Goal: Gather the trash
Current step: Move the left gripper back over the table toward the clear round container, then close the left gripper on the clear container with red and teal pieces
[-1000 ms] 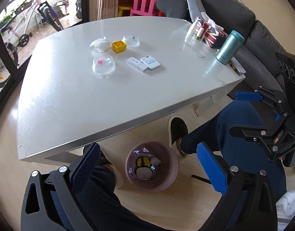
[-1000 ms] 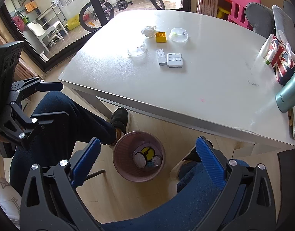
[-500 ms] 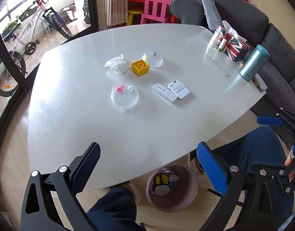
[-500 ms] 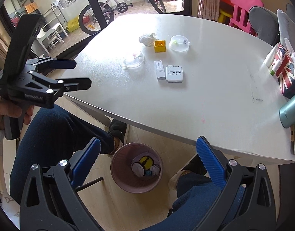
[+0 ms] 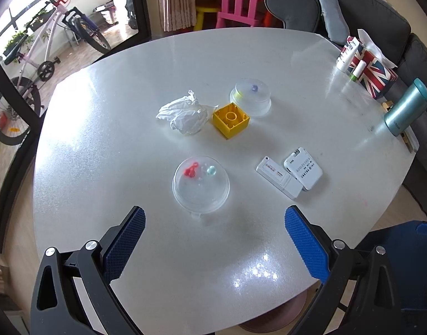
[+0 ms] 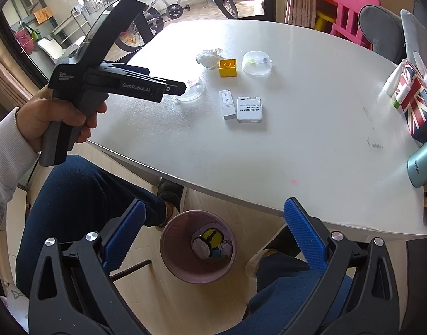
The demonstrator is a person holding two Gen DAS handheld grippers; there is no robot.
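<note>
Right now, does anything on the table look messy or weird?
Yes. A crumpled tissue lies loose on the table, touching the yellow block. It looks like trash. The bin sits on the floor below.

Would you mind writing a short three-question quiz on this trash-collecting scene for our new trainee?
1. True or false: the left gripper holds the crumpled tissue.
2. What touches the tissue's right side? A) yellow block B) teal bottle C) flag-print tissue box
3. Fill in: the pink bin stands on the floor, below the ____ edge.

Key: 1 false, open and empty; 2 A; 3 table.
</note>
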